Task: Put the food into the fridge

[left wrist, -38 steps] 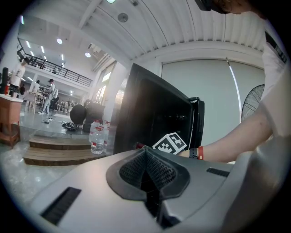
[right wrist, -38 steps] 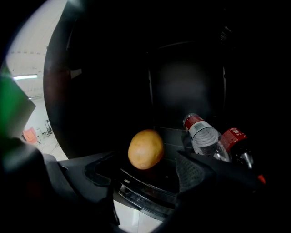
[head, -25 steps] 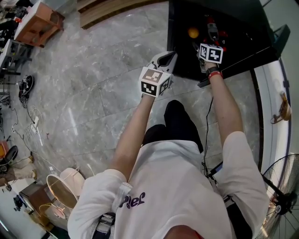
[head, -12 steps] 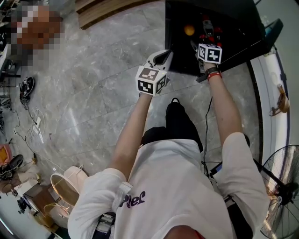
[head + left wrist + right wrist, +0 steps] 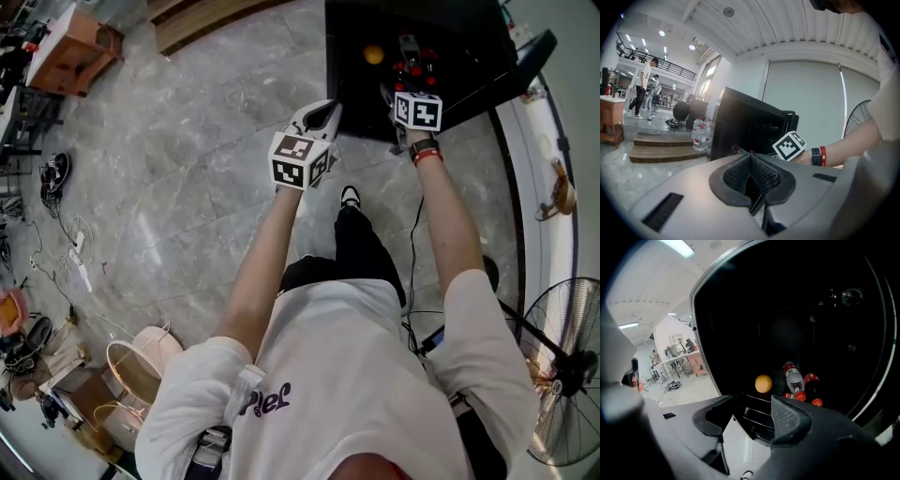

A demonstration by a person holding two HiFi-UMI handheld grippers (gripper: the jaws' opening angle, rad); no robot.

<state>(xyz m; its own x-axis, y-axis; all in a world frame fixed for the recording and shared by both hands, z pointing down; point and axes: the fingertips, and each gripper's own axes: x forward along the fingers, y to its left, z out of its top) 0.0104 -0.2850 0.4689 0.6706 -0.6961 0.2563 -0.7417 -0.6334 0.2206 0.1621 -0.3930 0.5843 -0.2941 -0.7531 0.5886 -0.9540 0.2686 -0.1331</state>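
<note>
Fridge: one black fridge point(image 5: 478, 42), open in front of you, its inside dark.
Food: one orange point(image 5: 763, 383), lying inside the fridge on the dark bottom, just left of the bottles and apart from both of your tools.
Bottles in the fridge: two show plainly point(image 5: 793, 379), one clear and one dark, both with red caps and red labels, lying side by side. A third red cap peeks out beside them over your right tool's finger, but you cannot tell from here whether it is a whole bottle.
Your right tool point(image 5: 751, 414): one, pointing into the fridge opening. Its jaws stand apart and have just been closing. Nothing is between them and the pads touch nothing; the orange and bottles lie further in, beyond the fingertips.
Your left tool point(image 5: 751, 176): one, held outside the fridge near its open edge, over the grey stone floor point(image 5: 187, 169). Its jaws are together, pad against pad, with nothing clamped.
Other things: one standing fan point(image 5: 562, 375) to your right; clear water bottles point(image 5: 698, 134) on a wooden step beyond the fridge, their number unclear; two people point(image 5: 644, 89) standing far off in the hall.
</note>
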